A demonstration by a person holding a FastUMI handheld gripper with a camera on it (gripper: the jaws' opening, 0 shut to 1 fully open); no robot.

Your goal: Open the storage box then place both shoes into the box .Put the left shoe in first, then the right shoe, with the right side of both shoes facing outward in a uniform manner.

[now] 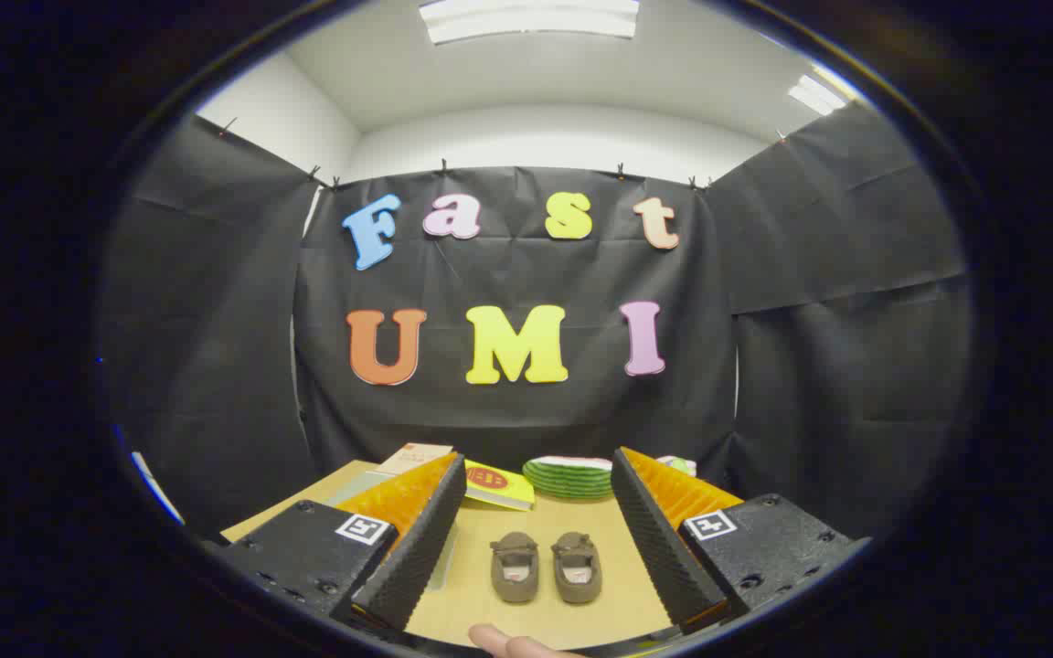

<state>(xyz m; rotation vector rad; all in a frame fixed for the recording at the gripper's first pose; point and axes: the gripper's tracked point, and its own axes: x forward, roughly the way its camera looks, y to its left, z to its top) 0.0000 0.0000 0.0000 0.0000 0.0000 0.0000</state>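
Two small brown shoes stand side by side on the wooden table, toes toward me: the left-hand shoe and the right-hand shoe. They lie between and slightly beyond my fingertips. My gripper is open wide, held above the table with nothing between its fingers. A pale box-like edge shows beside the left finger, mostly hidden behind it; I cannot tell whether it is the storage box.
At the table's back lie a yellow book, a tan booklet and a stack of green-rimmed plates. A fingertip of a person's hand shows at the near table edge. Black cloth walls close in the booth.
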